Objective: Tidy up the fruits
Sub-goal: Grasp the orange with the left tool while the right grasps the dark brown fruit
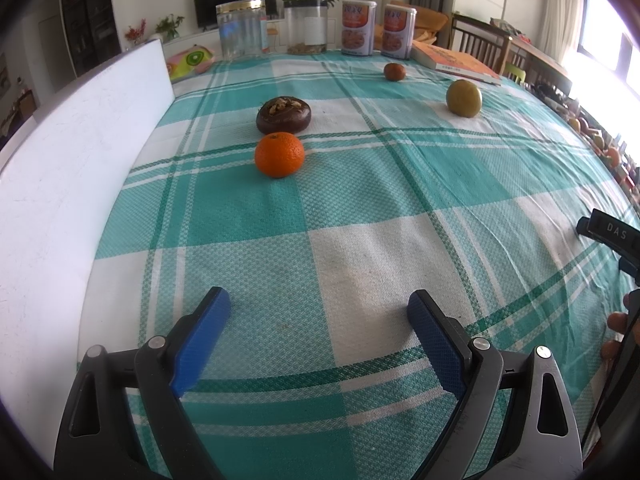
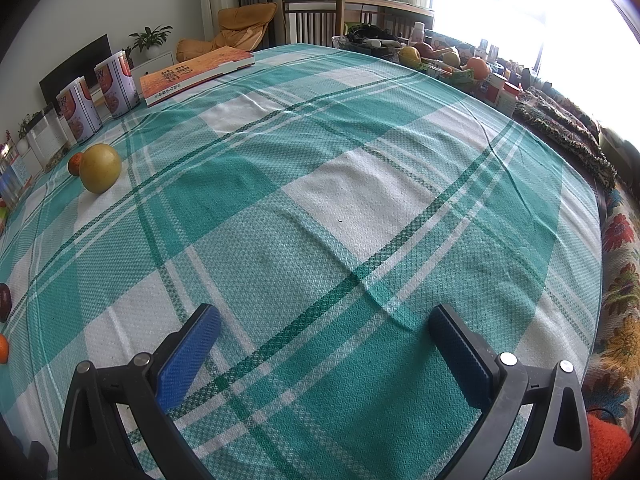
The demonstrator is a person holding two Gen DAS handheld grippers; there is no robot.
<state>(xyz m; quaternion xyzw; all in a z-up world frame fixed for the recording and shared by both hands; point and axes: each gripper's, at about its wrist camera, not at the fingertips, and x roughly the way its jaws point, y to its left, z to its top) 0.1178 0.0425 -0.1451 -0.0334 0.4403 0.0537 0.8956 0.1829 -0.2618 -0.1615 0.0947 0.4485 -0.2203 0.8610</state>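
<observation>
On the green-and-white checked tablecloth [image 1: 360,240] lie an orange mandarin [image 1: 279,154], a dark brown round fruit [image 1: 283,115] just behind it, a yellow-green round fruit [image 1: 464,97] to the right, and a small reddish-orange fruit [image 1: 394,71] farther back. My left gripper [image 1: 320,312] is open over bare cloth, well short of the mandarin. In the right wrist view my right gripper [image 2: 324,320] is open over bare cloth; the yellow-green fruit [image 2: 100,168] and the small reddish fruit [image 2: 75,163] sit far left. The dark fruit [image 2: 4,302] and the mandarin [image 2: 2,348] peek in at the left edge.
A white board [image 1: 72,152] walls the left side. Two clear jars [image 1: 242,28], two printed cans [image 1: 359,28] and an orange book [image 1: 456,62] line the far edge. A cluttered basket of fruit and bottles [image 2: 452,64] sits at the far right corner. Part of the other gripper [image 1: 608,236] shows at right.
</observation>
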